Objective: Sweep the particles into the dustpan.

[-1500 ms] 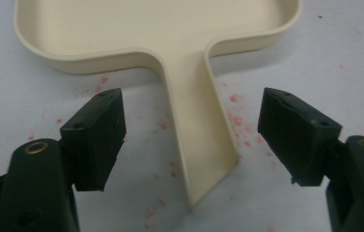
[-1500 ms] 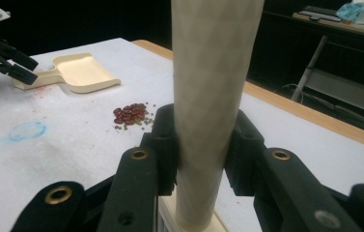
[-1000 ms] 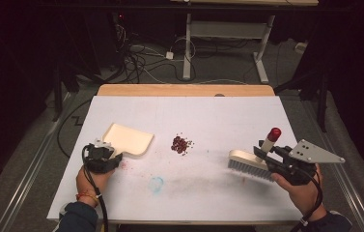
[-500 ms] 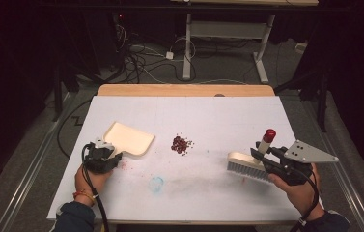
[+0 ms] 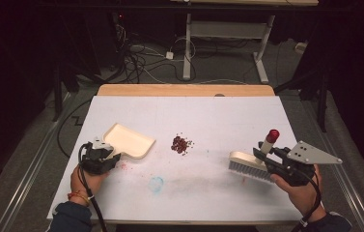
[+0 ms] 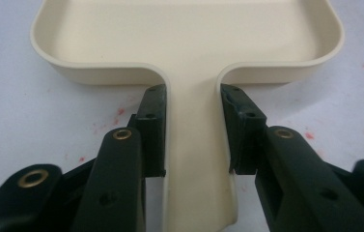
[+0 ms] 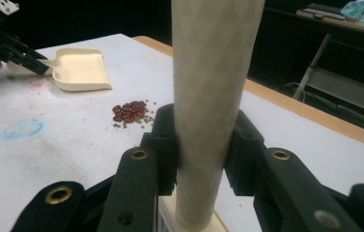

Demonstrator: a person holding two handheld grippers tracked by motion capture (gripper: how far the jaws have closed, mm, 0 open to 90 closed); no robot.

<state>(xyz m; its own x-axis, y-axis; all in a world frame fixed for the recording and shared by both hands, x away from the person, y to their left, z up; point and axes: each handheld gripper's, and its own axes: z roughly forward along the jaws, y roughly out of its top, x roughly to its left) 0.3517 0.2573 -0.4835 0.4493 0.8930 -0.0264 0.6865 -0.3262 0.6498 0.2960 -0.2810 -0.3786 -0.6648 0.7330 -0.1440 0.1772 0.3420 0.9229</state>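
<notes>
Dark floor and tangled cables ring a white worktop (image 5: 218, 116) with a wooden far edge, and we work from its near side. Nearest us, our right tongs (image 5: 266, 162) are clamped on the upright handle of a brush (image 5: 249, 164), whose bristles rest on the worktop at the right; the right gripper view shows both pads pressed against the cream handle (image 7: 208, 96), a hold that keeps the bristles flat for sweeping. On the near left, our left tongs (image 5: 109, 157) are closed on the stem of a cream dustpan (image 5: 129, 140), the pads squeezing its narrow handle (image 6: 191, 145) from either side, so the pan lies flat with its open edge turned toward the middle. Between the two tools, slightly farther from us, sits a small heap of red beans (image 5: 181, 144), apart from both. We judge the layout suits pushing the beans leftward into the pan. A faint blue smear (image 5: 156, 183) and pink stains mark the near surface.
</notes>
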